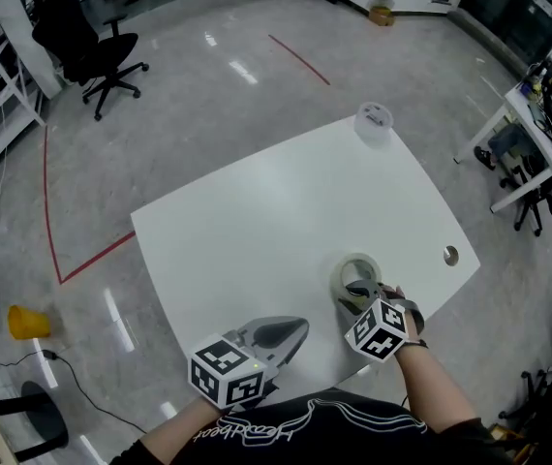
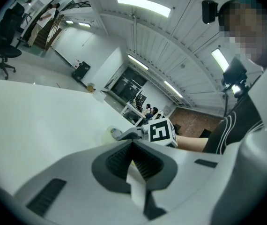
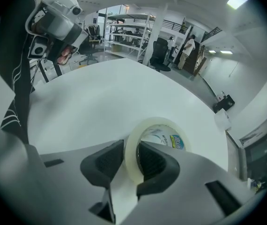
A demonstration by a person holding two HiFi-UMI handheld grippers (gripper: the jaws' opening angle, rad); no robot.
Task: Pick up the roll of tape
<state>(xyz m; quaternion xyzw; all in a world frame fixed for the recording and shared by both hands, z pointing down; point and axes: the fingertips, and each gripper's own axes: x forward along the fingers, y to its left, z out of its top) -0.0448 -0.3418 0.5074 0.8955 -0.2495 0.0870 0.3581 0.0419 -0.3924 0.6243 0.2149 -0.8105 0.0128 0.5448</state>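
Observation:
A roll of clear tape (image 1: 357,275) lies flat on the white table (image 1: 257,211) near its front right edge. My right gripper (image 1: 359,294) points steeply down onto the roll's near side. In the right gripper view one jaw is inside the ring and the other outside, with the wall of the roll of tape (image 3: 132,159) pinched between the pads of the right gripper (image 3: 131,162). My left gripper (image 1: 295,327) rests low over the front edge, left of the roll, jaws together and holding nothing. From the left gripper (image 2: 133,149) the tape (image 2: 108,135) shows beyond it.
A pale round container (image 1: 374,122) stands at the table's far corner. A cable hole (image 1: 450,255) sits near the right edge. An office chair (image 1: 102,51) and a yellow object (image 1: 26,321) are on the floor to the left; desks (image 1: 537,114) stand at right.

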